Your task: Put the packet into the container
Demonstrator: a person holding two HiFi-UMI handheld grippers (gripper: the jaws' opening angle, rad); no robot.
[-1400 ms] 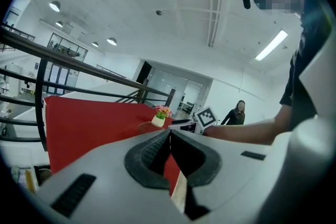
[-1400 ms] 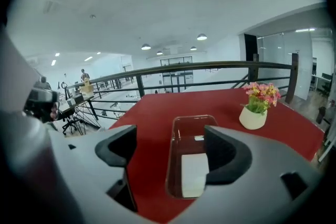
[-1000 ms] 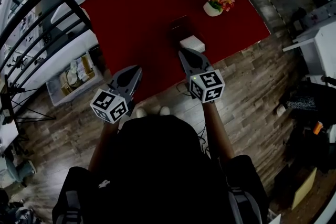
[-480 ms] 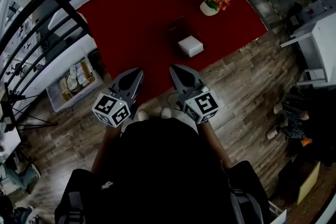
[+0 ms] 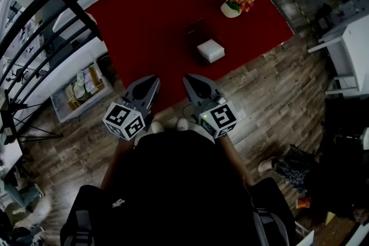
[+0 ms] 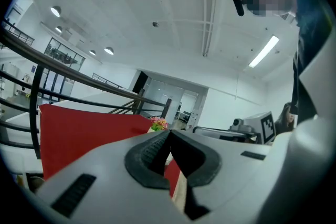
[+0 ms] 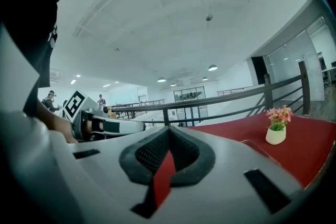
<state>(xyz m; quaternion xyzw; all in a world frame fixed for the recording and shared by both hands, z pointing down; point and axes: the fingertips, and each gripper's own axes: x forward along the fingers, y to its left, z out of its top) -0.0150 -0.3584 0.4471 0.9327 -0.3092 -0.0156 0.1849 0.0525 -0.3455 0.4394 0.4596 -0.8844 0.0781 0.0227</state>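
Both jaw pairs are closed on nothing; left gripper [image 5: 153,80] and right gripper [image 5: 189,79] sit side by side at the red table's [image 5: 144,20] near edge; farther off, the white packet [image 5: 210,50] lies just beside the dark container [image 5: 198,29].

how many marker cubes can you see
2. One cube is on the left gripper, the other on the right gripper. Both are just in front of the person, by the near edge of the red table. None seems hidden.
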